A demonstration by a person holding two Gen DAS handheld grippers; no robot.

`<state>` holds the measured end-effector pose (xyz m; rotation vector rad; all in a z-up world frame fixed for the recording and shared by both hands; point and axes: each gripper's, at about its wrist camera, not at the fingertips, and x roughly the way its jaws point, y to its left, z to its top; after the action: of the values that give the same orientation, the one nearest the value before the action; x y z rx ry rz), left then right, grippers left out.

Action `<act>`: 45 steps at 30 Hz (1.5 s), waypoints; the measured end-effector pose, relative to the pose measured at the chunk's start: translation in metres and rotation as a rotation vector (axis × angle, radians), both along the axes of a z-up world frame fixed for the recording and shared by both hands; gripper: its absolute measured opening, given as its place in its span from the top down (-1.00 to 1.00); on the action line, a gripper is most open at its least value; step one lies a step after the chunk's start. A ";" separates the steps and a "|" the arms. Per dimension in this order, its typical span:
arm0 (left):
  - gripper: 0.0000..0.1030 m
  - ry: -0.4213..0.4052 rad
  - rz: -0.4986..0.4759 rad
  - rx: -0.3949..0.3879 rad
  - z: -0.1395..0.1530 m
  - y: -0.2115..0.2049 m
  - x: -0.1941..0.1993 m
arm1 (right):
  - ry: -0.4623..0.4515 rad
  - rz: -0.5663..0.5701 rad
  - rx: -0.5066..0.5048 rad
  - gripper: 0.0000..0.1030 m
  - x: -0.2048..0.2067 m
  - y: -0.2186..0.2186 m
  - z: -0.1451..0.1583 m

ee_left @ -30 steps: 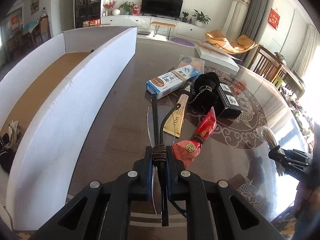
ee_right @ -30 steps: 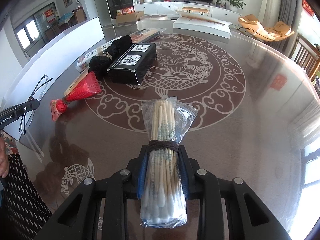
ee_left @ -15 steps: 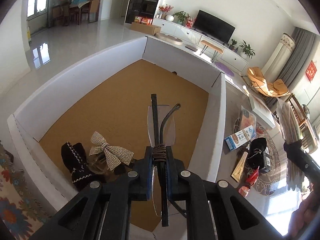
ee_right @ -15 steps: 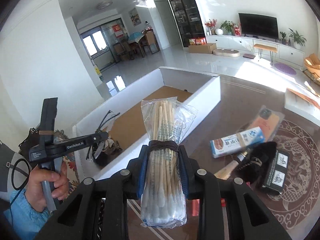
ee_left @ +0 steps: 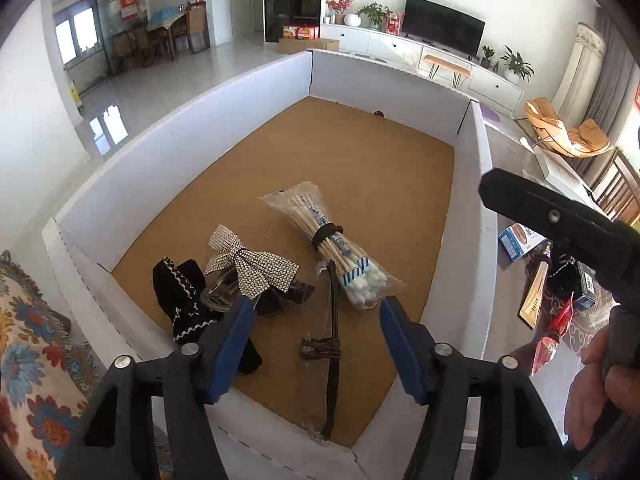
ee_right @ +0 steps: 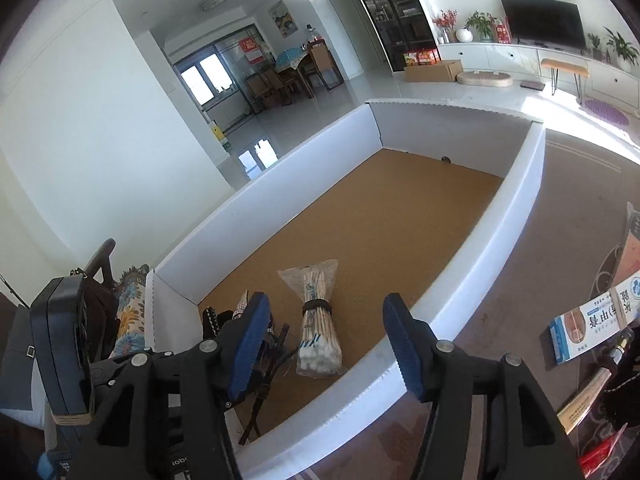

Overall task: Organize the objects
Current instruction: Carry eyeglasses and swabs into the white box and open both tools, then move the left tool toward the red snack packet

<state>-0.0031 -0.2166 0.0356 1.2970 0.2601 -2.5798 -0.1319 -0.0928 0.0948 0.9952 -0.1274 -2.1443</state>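
A white box with a cork-brown floor holds a bag of cotton swabs, bagged glasses with dark arms, a rhinestone bow and a black pouch. My left gripper is open and empty above the glasses. My right gripper is open and empty above the box's near end; the swabs lie below it. The box wall also shows in the right wrist view.
On the brown table right of the box lie a blue-and-white carton, a gold tube, a red packet and black items. A floral cloth lies left of the box.
Both grippers have opened. The glasses and the swab bag were let go and now lie on the box floor. Both grippers came over the box's near end.
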 end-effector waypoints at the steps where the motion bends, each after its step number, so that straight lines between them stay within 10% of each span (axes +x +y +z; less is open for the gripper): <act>1: -0.35 0.037 -0.001 0.011 0.005 0.007 0.007 | 0.048 -0.020 0.002 -0.60 0.010 0.017 0.003; 8: -0.45 0.195 -0.234 0.251 0.016 0.098 0.038 | 0.274 -0.202 0.206 -0.76 0.084 0.155 -0.012; 12: -0.66 0.135 -0.409 0.331 -0.003 0.175 0.027 | 0.193 -0.348 0.316 -0.76 0.105 0.243 -0.042; 18: -0.66 0.080 -0.471 0.235 -0.032 0.233 0.009 | 0.076 -0.523 0.389 -0.76 0.129 0.338 -0.076; 22: -0.66 0.093 -0.445 0.143 -0.046 0.223 0.010 | 0.026 -0.572 0.378 -0.76 0.131 0.349 -0.086; 28: -0.66 0.077 -0.376 0.252 -0.056 0.204 0.003 | 0.009 -0.576 0.426 -0.76 0.124 0.340 -0.088; 45: -0.66 0.073 -0.427 0.187 -0.057 0.222 0.003 | -0.031 -0.582 0.447 -0.82 0.118 0.336 -0.095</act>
<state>0.0004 0.0052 -0.0210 1.4584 0.2671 -3.0257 -0.0139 0.2433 -0.0005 1.3722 0.0624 -2.7634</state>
